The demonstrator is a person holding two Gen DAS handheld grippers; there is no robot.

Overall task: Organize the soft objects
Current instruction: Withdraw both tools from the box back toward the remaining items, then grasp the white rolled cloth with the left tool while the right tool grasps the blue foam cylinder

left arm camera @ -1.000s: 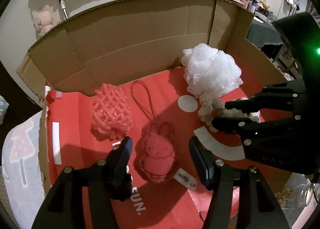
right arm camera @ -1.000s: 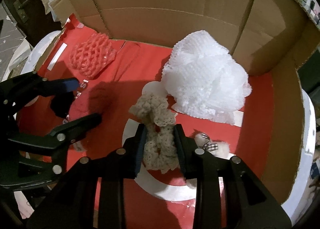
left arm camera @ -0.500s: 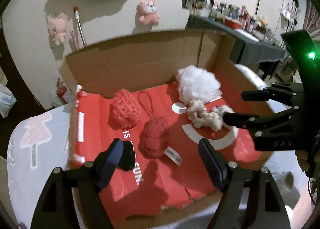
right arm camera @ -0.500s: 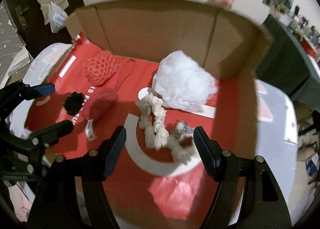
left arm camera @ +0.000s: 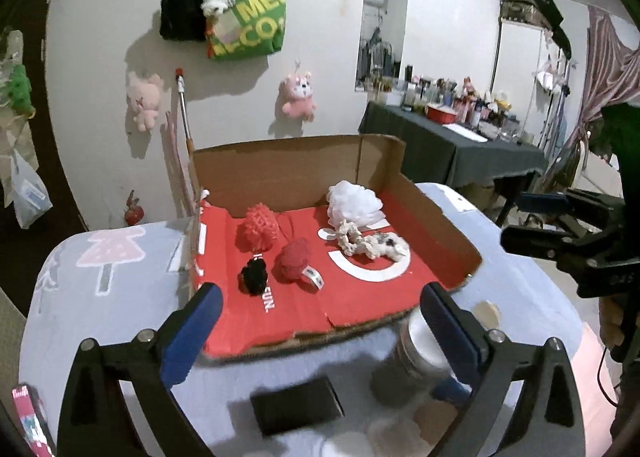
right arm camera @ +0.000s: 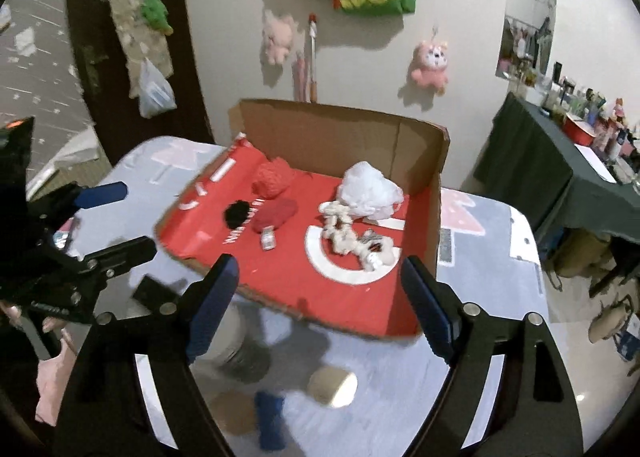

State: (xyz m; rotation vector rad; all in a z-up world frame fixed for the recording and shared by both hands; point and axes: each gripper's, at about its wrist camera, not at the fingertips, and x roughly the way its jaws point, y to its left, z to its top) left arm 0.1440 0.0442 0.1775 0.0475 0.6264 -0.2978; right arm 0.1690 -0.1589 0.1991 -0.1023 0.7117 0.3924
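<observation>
Both tools are hanging above the near edge of the worktop with jaws spread wide and nothing between them: the left tool (left arm camera: 318,309) and the right tool (right arm camera: 320,279) are each framing the cardboard box (left arm camera: 280,171) from in front, well clear of its contents.

Inside the box, on its red floor, the soft things are lying in a loose spread. At the back right a white mesh puff (left arm camera: 354,207) is sitting near the rear wall, and just in front of it a cream knitted piece (left arm camera: 348,241) is touching a small plush with a checked bow (right arm camera: 374,247). Toward the left a pink net sponge (left arm camera: 260,231) is resting by the back wall, a red bunny plush (left arm camera: 294,259) with a white tag is lying nearer the middle, and a small black pompom (left arm camera: 253,276) is sitting just beside it at the front.

On the worktop nearer the tools, a dark flat phone-like slab (left arm camera: 296,405) and a blurred metal tin (left arm camera: 418,341) are lying outside the box.

Judging by this, the placing step looks finished, with all visible soft items in the box. The next move would likely call for checking the worktop for anything soft left out; the blurred items at the near edge are too unclear to name.
</observation>
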